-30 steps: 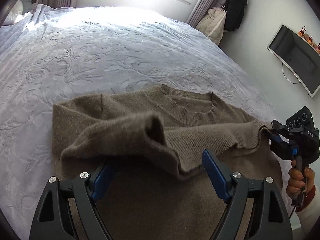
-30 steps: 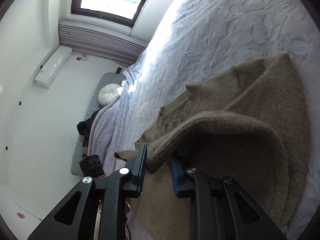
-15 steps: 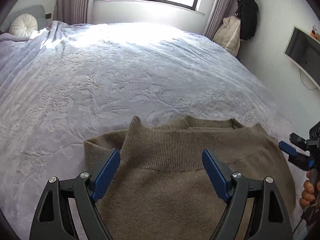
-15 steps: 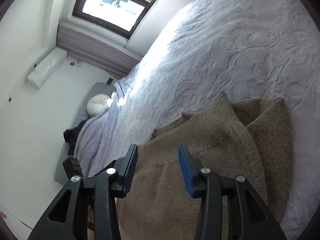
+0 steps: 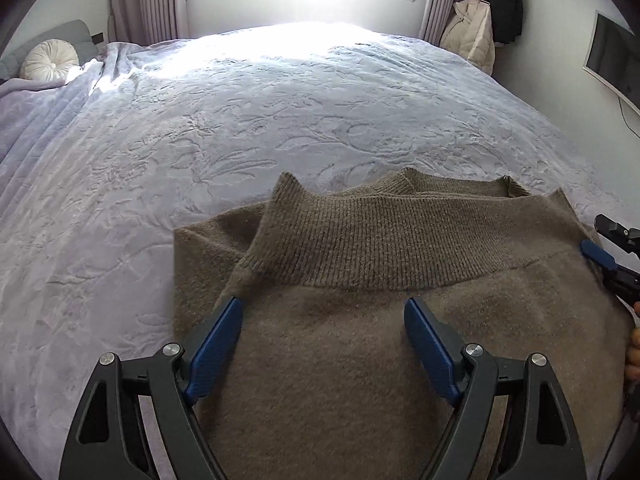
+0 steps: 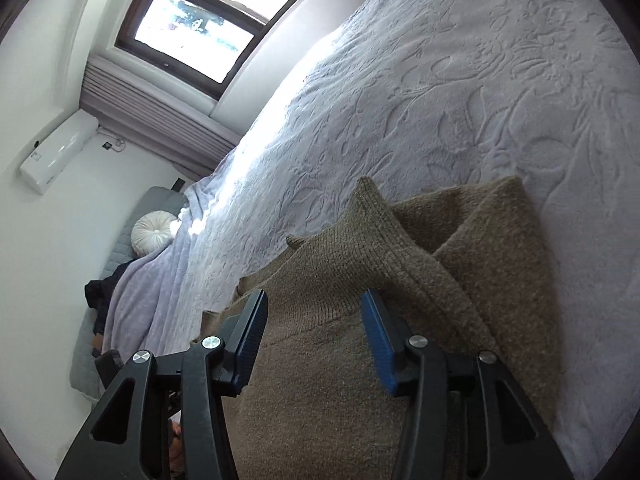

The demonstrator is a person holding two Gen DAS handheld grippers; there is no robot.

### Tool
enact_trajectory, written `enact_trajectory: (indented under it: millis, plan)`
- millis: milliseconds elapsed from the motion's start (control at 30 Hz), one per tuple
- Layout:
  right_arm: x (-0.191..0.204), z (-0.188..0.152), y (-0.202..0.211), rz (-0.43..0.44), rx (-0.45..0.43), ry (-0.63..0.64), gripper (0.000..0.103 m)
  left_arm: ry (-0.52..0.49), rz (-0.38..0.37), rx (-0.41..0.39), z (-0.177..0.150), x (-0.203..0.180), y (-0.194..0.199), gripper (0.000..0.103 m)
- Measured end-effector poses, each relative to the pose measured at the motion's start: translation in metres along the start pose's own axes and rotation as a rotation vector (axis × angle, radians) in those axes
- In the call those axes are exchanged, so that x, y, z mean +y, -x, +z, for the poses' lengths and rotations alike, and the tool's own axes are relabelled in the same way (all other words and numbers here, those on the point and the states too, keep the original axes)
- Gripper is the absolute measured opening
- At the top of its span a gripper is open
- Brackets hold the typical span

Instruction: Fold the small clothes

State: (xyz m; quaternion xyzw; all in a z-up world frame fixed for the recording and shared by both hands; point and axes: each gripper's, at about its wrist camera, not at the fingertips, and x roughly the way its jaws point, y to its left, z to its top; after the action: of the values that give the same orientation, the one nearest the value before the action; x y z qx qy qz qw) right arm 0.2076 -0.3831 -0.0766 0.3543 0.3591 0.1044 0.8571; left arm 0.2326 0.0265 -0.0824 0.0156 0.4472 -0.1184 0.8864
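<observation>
A brown knit sweater [image 5: 380, 340] lies folded on the bed, its ribbed hem band [image 5: 380, 240] laid across the top near the neckline. My left gripper [image 5: 324, 304] hovers open over the middle of the fold, and its blue pads do not touch the knit. My right gripper [image 6: 314, 296] is at the sweater's [image 6: 460, 248] right edge. Its jaws are opening, with the fabric lying under the gap and nothing pinched. In the left wrist view the right gripper [image 5: 600, 256] shows at the far right edge, with a person's hand below it.
The lilac embossed bedspread [image 5: 280, 120] stretches far beyond the sweater. A round white cushion [image 5: 50, 58] sits at the headboard on the left. Coats [image 5: 480, 20] hang in the far corner, and a wall screen [image 5: 612, 60] is on the right. An air conditioner [image 6: 60, 152] is mounted high.
The lifted lower half of the sweater has been laid down over the upper half. The right gripper let go of the hem edge and opened. Both cameras now look further up the bed.
</observation>
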Motion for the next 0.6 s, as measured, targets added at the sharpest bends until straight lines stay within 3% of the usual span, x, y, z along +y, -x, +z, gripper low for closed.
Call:
enact_trajectory:
  millis: [100, 167, 333, 500, 600]
  plan:
    - [0.008, -0.004, 0.023, 0.011, 0.017, -0.001, 0.064, -0.012, -0.024, 0.011, -0.014, 0.017, 0.026, 0.084]
    - [0.019, -0.016, 0.043, 0.076, 0.046, 0.026, 0.071, -0.013, -0.072, 0.032, -0.027, 0.029, 0.042, 0.084]
    - [0.038, -0.07, 0.09, 0.213, 0.121, 0.051, 0.075, 0.01, -0.16, 0.079, -0.07, 0.051, 0.075, 0.084]
    - [0.047, -0.139, 0.111, 0.208, 0.177, 0.069, 0.075, 0.049, -0.16, 0.125, -0.104, 0.055, 0.079, 0.084]
    - [0.05, -0.166, 0.111, 0.173, 0.207, 0.077, 0.075, 0.048, -0.184, 0.132, -0.112, 0.049, 0.081, 0.063]
